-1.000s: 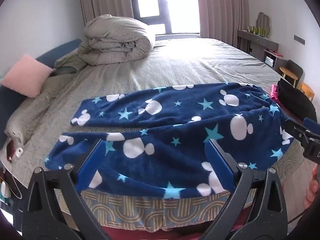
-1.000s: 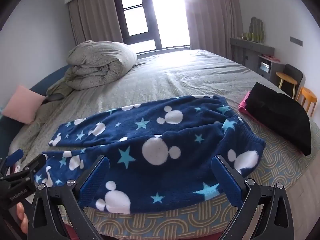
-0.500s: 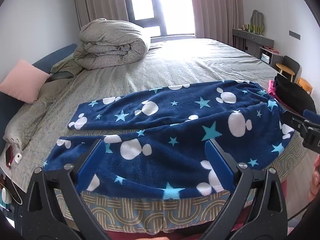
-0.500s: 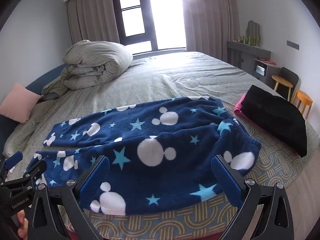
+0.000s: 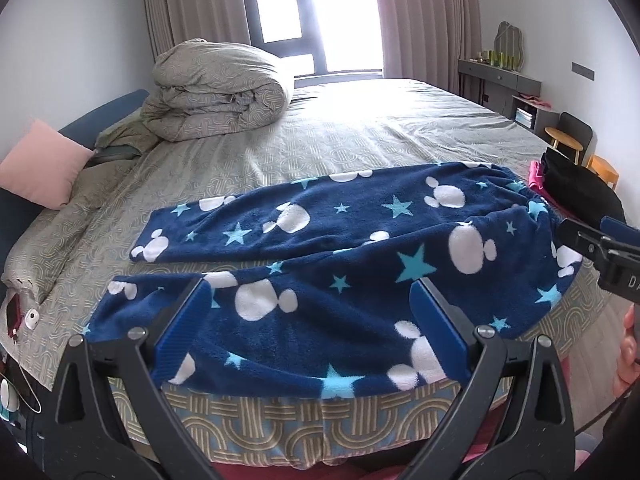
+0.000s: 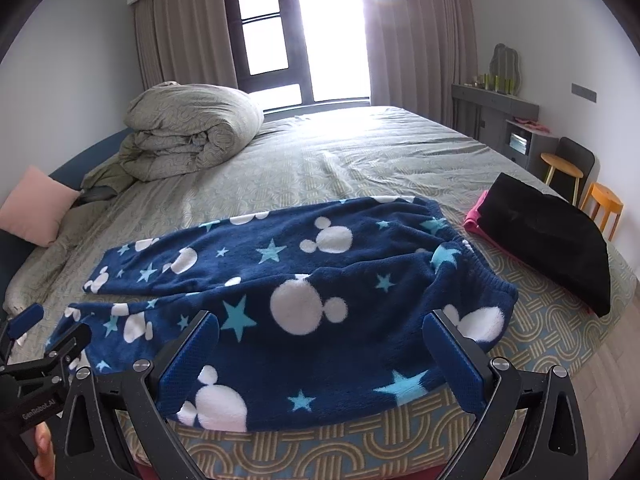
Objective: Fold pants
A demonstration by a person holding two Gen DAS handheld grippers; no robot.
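Observation:
Navy fleece pants (image 5: 340, 264) with white mouse heads and blue stars lie spread across the near edge of the bed, legs to the left, waistband to the right; they also show in the right wrist view (image 6: 288, 292). My left gripper (image 5: 312, 336) is open and empty, held in front of the near leg. My right gripper (image 6: 320, 364) is open and empty, held in front of the seat and waistband. Neither touches the cloth. Each gripper shows at the edge of the other's view.
A rolled grey duvet (image 5: 216, 88) sits at the far left of the bed (image 5: 380, 128). A pink pillow (image 5: 40, 164) lies at the left. Folded black (image 6: 548, 236) and pink (image 6: 474, 218) clothes lie at the right. Stools (image 6: 600, 200) and a sideboard stand by the right wall.
Both grippers have drawn back and risen a little, so the pants sit lower and smaller in view. Both stay open; the pants have not moved.

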